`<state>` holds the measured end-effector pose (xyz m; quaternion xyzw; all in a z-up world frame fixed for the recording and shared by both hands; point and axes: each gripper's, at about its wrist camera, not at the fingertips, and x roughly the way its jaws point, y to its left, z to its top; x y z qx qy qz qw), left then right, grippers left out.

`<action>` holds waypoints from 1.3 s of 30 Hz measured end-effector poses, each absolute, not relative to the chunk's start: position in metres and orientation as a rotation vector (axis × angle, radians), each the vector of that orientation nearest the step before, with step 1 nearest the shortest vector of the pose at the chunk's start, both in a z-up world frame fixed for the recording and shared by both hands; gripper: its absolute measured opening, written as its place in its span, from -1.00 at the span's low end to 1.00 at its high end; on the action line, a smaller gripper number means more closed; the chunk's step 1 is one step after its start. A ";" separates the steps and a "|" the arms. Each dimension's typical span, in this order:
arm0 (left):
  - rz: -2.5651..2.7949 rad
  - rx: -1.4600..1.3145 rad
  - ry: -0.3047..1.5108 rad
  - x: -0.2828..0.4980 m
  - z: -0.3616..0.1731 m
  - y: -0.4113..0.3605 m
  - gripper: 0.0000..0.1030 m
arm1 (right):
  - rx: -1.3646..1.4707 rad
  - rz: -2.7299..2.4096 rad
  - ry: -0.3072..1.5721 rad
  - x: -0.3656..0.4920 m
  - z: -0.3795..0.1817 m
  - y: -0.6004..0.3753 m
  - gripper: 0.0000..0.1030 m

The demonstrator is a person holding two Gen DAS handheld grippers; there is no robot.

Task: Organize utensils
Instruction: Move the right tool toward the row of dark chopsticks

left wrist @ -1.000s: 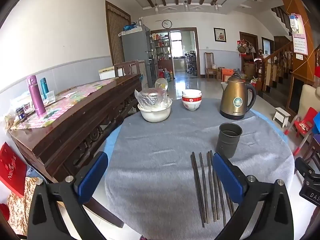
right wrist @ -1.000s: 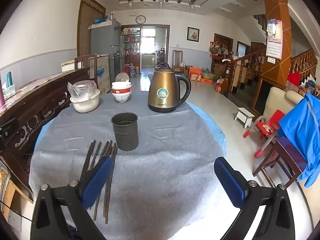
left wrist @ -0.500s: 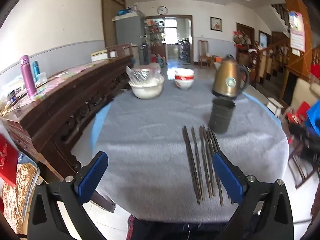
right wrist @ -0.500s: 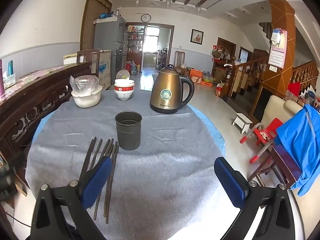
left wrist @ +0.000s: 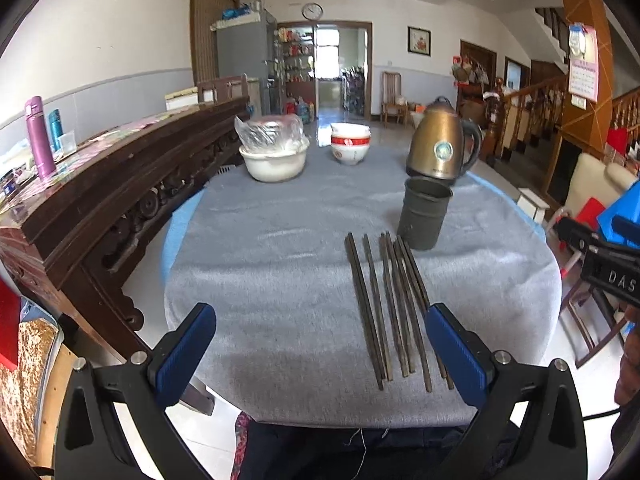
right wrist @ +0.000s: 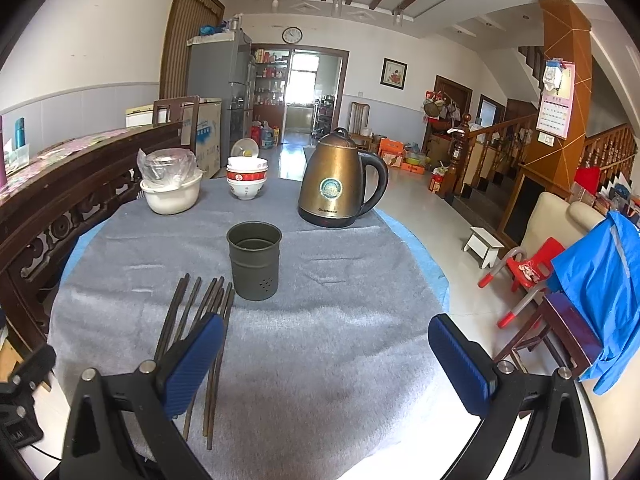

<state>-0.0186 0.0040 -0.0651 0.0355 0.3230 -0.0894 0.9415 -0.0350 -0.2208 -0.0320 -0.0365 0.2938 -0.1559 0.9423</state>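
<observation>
- Chopsticks (left wrist: 394, 304) lie in a loose row on the grey tablecloth (left wrist: 280, 264), near the front edge of the round table; their far tips reach almost to the foot of the dark metal cup (left wrist: 423, 214), which stands upright and looks empty in the right wrist view.
- Left gripper (left wrist: 320, 350) hovers above the near edge of the table, jaws spread wide and holding nothing; its right-hand pad sits just over the near ends of the chopsticks.
- Right gripper (right wrist: 326, 364) is likewise wide open and empty; its left-hand pad overlaps the row of chopsticks (right wrist: 200, 332) in its own view, though whether it touches them cannot be told.
- Handling, as a judgement: the sticks look thin, stiff and light, likely smooth enough to roll or slip; several lie close together and partly crossed, so one may drag its neighbours; a pinch across the width near the middle or the near third seems the safest hold; the soft cloth gives the fingers some room to dig under.
- The cup looks light enough to tip if a stick strikes its rim.
- Around: a brass-coloured kettle (right wrist: 338, 178) stands just behind the cup; stacked bowls (right wrist: 246, 180) and a white basin with a plastic bag (right wrist: 172, 190) sit at the far side, well apart from the work; a carved wooden sideboard (left wrist: 120, 184) runs along the left.
- Nothing stands between the chopsticks and the cup.
</observation>
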 end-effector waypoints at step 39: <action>-0.122 0.186 0.808 0.134 -0.073 -0.022 1.00 | -0.046 -0.280 0.767 0.064 -0.076 -0.244 1.00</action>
